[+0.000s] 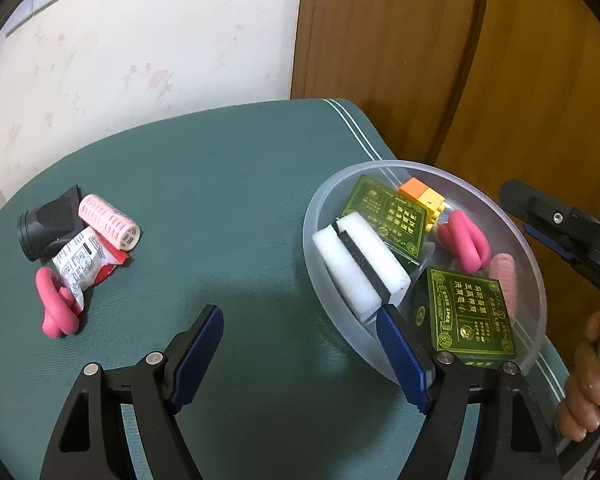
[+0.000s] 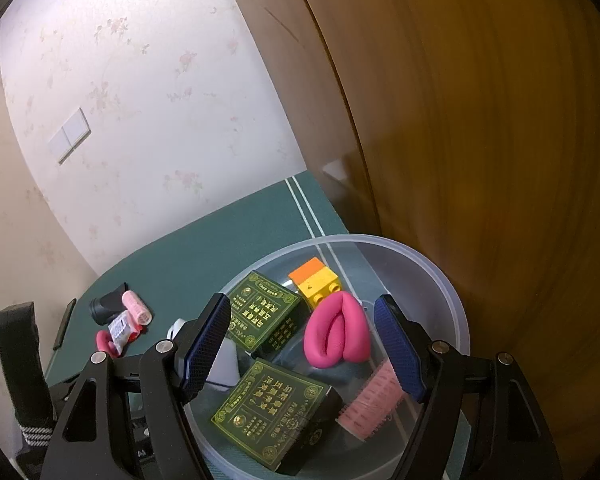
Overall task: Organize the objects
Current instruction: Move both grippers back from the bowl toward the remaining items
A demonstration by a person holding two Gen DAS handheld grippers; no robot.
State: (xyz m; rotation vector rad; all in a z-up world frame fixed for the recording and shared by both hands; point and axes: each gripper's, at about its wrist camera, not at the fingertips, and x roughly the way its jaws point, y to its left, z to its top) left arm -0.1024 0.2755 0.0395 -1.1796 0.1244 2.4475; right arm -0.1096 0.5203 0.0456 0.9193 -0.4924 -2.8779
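So both grippers are empty with jaws spread wide: the right gripper (image 2: pixel 302 350) hangs over the clear bowl (image 1: pixel 538 280), which already holds two green boxes, a sponge, a toy block, a pink clip and a curler. Left gripper (image 1: pixel 300 344) sits between bowl and the leftover pile (image 1: pixel 72 252) on the green surface (image 1: pixel 228 184): nozzle, curler, packet, probably another clip. Next move, I'd guess: left swings over and grabs one.

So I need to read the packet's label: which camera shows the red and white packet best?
The left wrist view: the red and white packet lies large and unobstructed on the table. In the right wrist view it is tiny and distant, print illegible.
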